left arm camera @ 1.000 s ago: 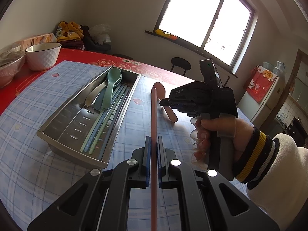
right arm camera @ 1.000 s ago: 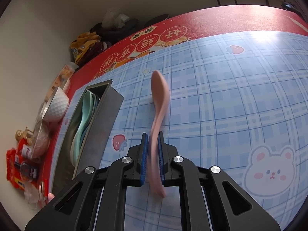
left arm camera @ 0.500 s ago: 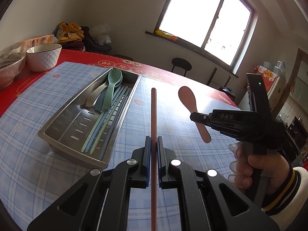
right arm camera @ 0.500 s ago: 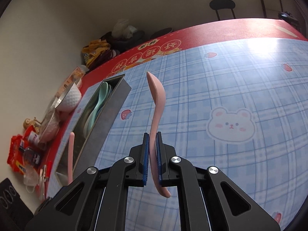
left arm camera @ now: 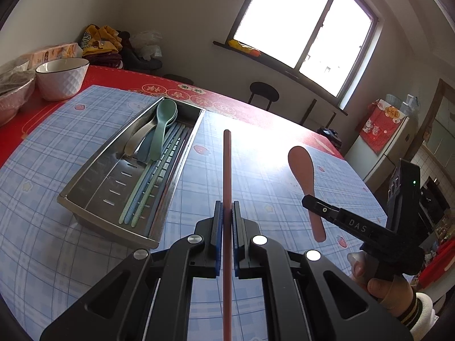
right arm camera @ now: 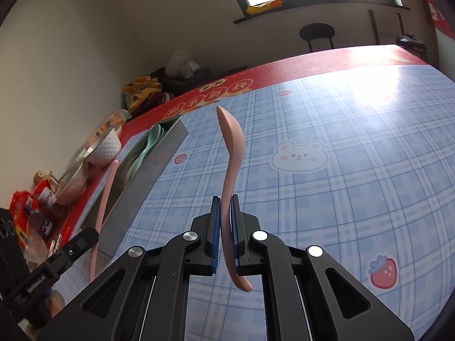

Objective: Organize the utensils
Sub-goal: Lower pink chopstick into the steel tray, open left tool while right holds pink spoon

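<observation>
My left gripper [left arm camera: 226,210] is shut on a long pink chopstick [left arm camera: 227,167] that points forward above the table, just right of the metal tray [left arm camera: 113,231]. In the tray lie a green spoon [left arm camera: 163,119], other pale spoons and several green and blue chopsticks. My right gripper [right arm camera: 226,207] is shut on the handle of a pink spoon [right arm camera: 231,147], held in the air with its bowl up. In the left wrist view that right gripper [left arm camera: 312,203] and the pink spoon [left arm camera: 303,167] hang to the right of the chopstick.
A white bowl [left arm camera: 61,78] and wrapped dishes stand at the table's far left on the red cloth. Snack packets [right arm camera: 28,213] crowd the left edge. The blue checked mat [right arm camera: 341,184] spreads right of the tray [right arm camera: 150,176]. A black stool [left arm camera: 264,93] stands beyond the table.
The right gripper has carried the pink spoon up off the mat and to the right, away from the tray. The left gripper with the chopstick has stayed put.
</observation>
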Motion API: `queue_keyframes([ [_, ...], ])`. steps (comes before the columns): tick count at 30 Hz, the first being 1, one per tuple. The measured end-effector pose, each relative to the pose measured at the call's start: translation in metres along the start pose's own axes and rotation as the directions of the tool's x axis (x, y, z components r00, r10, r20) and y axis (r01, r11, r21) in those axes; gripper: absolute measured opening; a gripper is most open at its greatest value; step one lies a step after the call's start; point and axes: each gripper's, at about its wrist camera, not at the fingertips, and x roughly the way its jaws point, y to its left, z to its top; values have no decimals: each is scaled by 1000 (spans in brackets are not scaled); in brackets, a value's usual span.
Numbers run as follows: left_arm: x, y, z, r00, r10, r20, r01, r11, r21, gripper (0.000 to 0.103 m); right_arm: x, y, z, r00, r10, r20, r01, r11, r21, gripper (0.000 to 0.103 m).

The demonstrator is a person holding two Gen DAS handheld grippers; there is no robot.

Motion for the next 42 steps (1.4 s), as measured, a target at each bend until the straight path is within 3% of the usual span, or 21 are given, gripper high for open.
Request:
queue_keyframes([
  [13,-33,26,79,998,17,56,-19,999,31,6,-1,-17,-2,998,68,7,-68,995,71,7],
  [16,-30,25,97,996,22,81,-26,998,60,6,-1,-22,-2,997,79,7,-79,993,89,7],
  [20,-5,28,118,998,0,59,-3,999,53,6,-2,-22,-2,996,87,10,-87,992,90,7],
  [30,72,23,122,989,123,-81,-109,982,155,6,-2,-30,-3,994,108,9,-108,985,133,7],
  [36,105,31,115,954,204,-221,-160,967,200,6,-5,-34,-2,993,116,10,-116,984,134,7],
  [42,127,37,113,922,226,-314,-164,963,213,6,-6,-35,-3,993,119,11,-120,983,137,7],
])
